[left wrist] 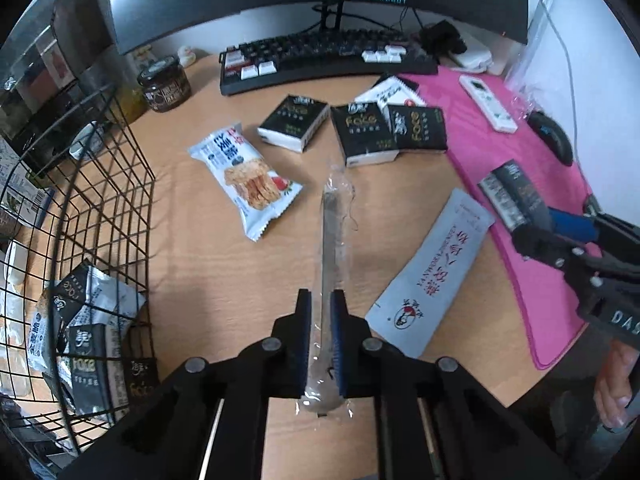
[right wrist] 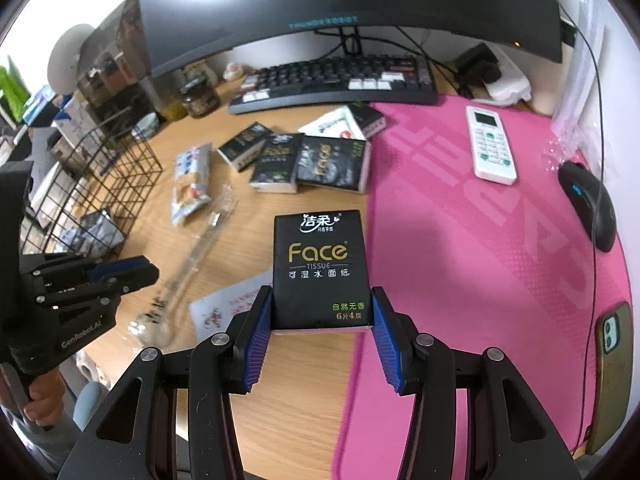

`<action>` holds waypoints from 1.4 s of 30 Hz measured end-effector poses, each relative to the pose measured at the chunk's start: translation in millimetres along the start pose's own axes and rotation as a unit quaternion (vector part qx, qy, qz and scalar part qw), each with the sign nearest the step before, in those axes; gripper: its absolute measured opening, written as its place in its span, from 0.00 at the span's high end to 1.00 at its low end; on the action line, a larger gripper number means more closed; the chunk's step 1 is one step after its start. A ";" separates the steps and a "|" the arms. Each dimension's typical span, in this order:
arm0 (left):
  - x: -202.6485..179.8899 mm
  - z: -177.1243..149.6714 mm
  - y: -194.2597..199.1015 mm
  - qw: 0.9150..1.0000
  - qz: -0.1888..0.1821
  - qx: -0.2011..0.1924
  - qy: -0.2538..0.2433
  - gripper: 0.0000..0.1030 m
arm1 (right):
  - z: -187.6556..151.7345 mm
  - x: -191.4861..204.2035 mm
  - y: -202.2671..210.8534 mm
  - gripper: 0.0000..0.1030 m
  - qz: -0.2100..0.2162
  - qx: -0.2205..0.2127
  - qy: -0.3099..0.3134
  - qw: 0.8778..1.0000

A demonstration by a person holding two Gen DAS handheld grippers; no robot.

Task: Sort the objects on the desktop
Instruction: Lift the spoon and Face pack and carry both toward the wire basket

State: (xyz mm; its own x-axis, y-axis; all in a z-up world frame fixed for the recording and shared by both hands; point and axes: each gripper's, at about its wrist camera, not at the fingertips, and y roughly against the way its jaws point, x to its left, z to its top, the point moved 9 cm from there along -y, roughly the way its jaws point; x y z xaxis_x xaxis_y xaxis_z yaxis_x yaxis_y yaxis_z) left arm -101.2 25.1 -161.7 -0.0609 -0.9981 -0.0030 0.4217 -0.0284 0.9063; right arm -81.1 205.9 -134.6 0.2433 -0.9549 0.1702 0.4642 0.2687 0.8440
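Left gripper (left wrist: 321,320) has its jaws clamped on a wrapped plastic spoon (left wrist: 330,240); right gripper (right wrist: 322,326) jaws squeeze a Face tissue pack (right wrist: 320,268). Only the right wrist view catches the phone (right wrist: 610,376) at the pink mat's (right wrist: 480,240) right edge.

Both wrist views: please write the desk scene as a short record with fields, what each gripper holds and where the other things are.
left gripper: shut on a spoon in clear wrap
right gripper: shut on a black Face tissue pack
wire basket: at left, tissue packs already inside
loose on desk: snack packet, white sachet, three black tissue packs
pink mat: remote, mouse, phone
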 end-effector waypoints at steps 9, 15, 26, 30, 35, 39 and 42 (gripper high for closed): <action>-7.7 -4.0 -18.9 1.000 0.002 0.018 -0.013 0.71 | 9.1 23.1 4.4 0.53 0.007 -0.011 0.019 1.000; -8.8 -7.9 -34.8 0.999 0.004 0.041 -0.024 0.56 | 8.5 25.0 -4.9 0.54 0.013 -0.004 0.018 1.000; -7.3 -12.3 -45.1 0.998 0.008 0.058 -0.021 0.87 | 1.4 24.1 -16.7 0.52 0.003 0.010 0.041 0.999; -5.8 -12.6 -46.2 0.998 0.006 0.057 -0.019 0.87 | -3.9 26.3 -25.2 0.52 -0.012 0.018 0.053 0.998; -4.8 -13.1 -45.7 0.998 0.003 0.056 -0.014 0.91 | -8.7 23.7 -33.8 0.95 -0.013 0.035 0.050 0.998; -0.5 -13.0 -41.2 0.999 0.001 0.052 -0.008 0.92 | -6.7 22.3 -31.9 0.96 -0.011 0.034 0.046 0.998; 1.2 -13.4 -38.9 0.999 0.000 0.049 -0.005 0.92 | -6.8 22.5 -33.9 0.96 -0.015 0.033 0.048 0.998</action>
State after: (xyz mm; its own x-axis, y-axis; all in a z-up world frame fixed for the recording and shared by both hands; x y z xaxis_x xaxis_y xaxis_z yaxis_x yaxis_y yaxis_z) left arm -105.6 24.3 -202.6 -0.0698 -0.9976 0.0004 0.3311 -0.0228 0.9433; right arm -85.5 176.1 -162.9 0.3127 -0.9449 0.0973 0.4168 0.2285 0.8798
